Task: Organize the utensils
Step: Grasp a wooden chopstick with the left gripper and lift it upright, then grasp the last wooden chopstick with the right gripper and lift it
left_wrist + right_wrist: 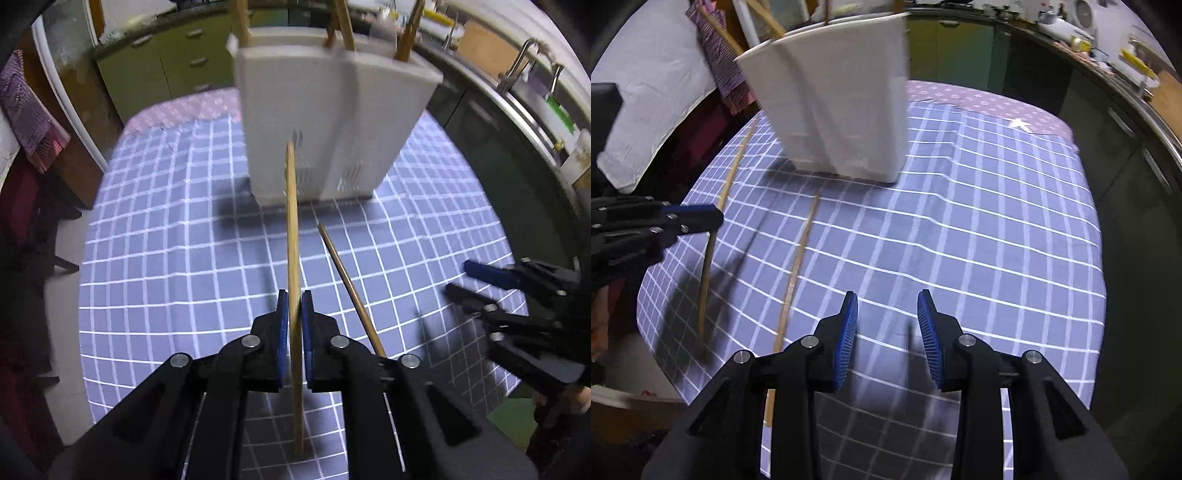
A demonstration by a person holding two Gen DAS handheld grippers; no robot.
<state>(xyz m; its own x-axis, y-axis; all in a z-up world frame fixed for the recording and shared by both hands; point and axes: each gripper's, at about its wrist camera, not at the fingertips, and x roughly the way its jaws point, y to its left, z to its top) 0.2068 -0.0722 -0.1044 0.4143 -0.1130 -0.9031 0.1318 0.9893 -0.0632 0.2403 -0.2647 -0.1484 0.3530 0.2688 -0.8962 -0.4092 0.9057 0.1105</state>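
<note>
My left gripper (293,297) is shut on a pale bamboo chopstick (291,221), which stands nearly upright in front of the white utensil holder (332,122). Several chopsticks poke out of the holder's top. A darker chopstick (347,284) lies flat on the checked cloth just right of my left gripper. In the right wrist view that lying chopstick (798,258) runs left of my right gripper (887,321), which is open with nothing between its blue pads. The left gripper (713,221) shows at the left edge with its chopstick (707,266). The right gripper (460,277) appears at the far right, low over the cloth.
A blue-and-white checked tablecloth (979,229) covers the table, with a pink patterned cloth (979,99) at the far end. The holder (842,110) stands toward the table's back. Green cabinets (166,62) and a sink with taps (524,62) line the walls beyond.
</note>
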